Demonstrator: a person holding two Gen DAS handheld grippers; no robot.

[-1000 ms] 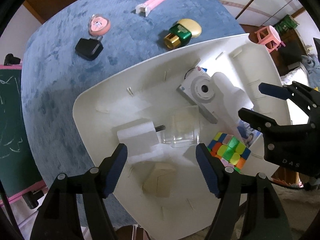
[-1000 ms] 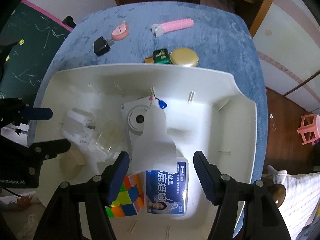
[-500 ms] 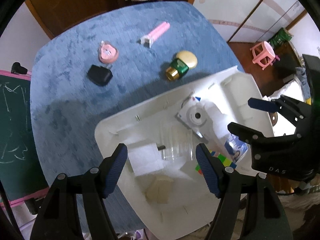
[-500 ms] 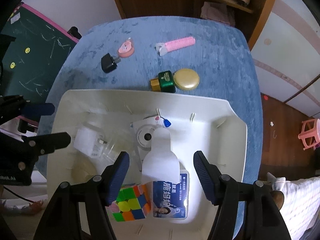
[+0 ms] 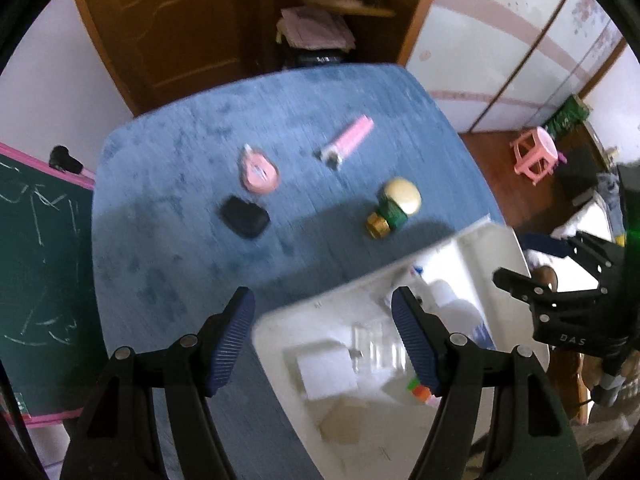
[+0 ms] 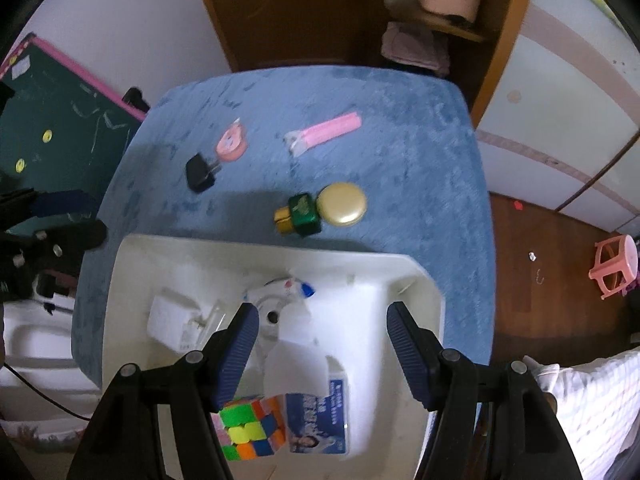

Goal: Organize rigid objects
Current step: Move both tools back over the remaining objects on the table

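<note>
1. The left gripper [image 5: 322, 336] stood with its jaws apart at a middle width, and nothing was between the blue ribbed pads [image 5: 234, 340]. It hung above the near left edge of the white plastic tray [image 5: 492, 248].
2. The right gripper [image 6: 320, 350] also stood with its jaws apart and empty, above the middle of the white tray [image 6: 412, 280].
3. In the tray lay a white bottle with a blue label [image 6: 308, 400], directly under the right gripper. A multicoloured puzzle cube [image 6: 248, 428] touched the bottle at 9 o'clock of it.
4. A small white toy camera with a round lens [image 6: 272, 304] lay at 12 o'clock of the bottle, partly under the bottle neck. A white power adapter [image 6: 170, 322] lay at 9 o'clock of the camera, with a clear plastic box [image 6: 210, 318] between them.
5. On the blue carpet-like table cover [image 6: 420, 160], outside the tray, four things remained. A green bottle with a gold cap [image 6: 298, 214] lay just beyond the tray's far rim, touching a round gold tin [image 6: 344, 204] at 3 o'clock of it.
6. A pink flat handle with a white end [image 6: 324, 132] lay at 12 o'clock of the green bottle, well apart from it.
7. A black plug adapter [image 6: 200, 172] and a round pink tape dispenser [image 6: 232, 144] lay close together at 10 o'clock of the green bottle.
8. The left view was blurred, so the tray contents were not clear there.
</note>
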